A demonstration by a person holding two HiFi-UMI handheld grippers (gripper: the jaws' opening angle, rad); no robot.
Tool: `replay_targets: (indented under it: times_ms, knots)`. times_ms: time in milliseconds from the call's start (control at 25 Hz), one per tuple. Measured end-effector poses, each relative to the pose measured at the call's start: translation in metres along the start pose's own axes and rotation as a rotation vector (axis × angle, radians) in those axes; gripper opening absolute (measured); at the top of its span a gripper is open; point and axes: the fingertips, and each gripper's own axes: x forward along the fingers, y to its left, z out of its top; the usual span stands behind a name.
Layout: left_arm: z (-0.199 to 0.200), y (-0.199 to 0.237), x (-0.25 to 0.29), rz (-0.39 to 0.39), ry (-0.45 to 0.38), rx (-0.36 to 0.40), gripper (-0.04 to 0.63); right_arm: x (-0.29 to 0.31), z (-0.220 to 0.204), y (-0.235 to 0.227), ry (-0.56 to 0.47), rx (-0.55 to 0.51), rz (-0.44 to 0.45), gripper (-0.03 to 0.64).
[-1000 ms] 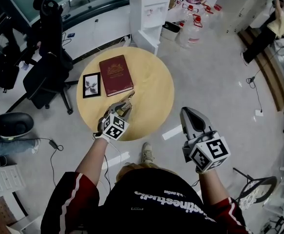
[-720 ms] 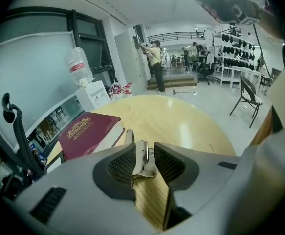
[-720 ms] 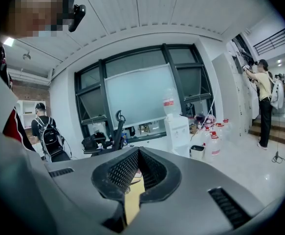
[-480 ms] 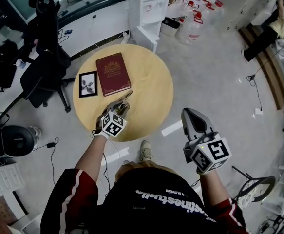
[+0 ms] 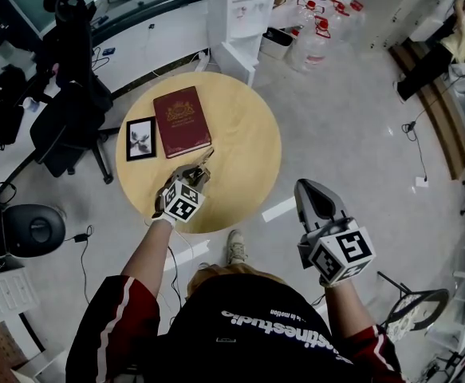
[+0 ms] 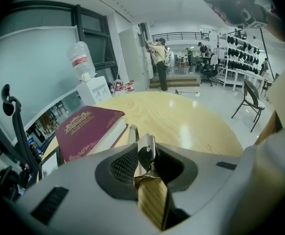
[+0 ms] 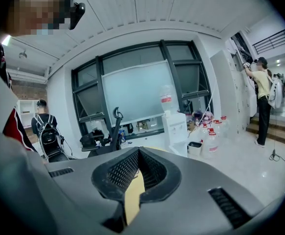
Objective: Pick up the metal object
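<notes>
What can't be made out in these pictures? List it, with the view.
The metal object: near end, left gripper view, hidden by the left hand-held gripper, whose jaws have just been closing with it between them.
The book: gold cover print, head and left gripper views, too small.
The picture frame: left gripper view, mostly hidden by the gripper's body.

Near end of the metal object indistinct within the left tool.
</notes>
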Motion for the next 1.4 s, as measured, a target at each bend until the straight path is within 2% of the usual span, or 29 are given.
replay_targets:
  times_ms: [200, 960, 1400]
  knots:
    - [0.003, 0.003, -0.003, -0.002, -0.003, 0.001, 0.084, -0.001, -0.003, -0.002, 0.004, 0.012, -0.009, 0.026]
    - [0.025, 0.008, -0.011, -0.013, -0.061, -0.086, 0.031, -0.013, -0.002, -0.002, -0.005, 0.015, -0.020, 0.026]
    - [0.044, 0.016, -0.054, 0.021, -0.151, -0.139, 0.029, -0.028, 0.015, 0.023, -0.057, 0.011, -0.015, 0.026]
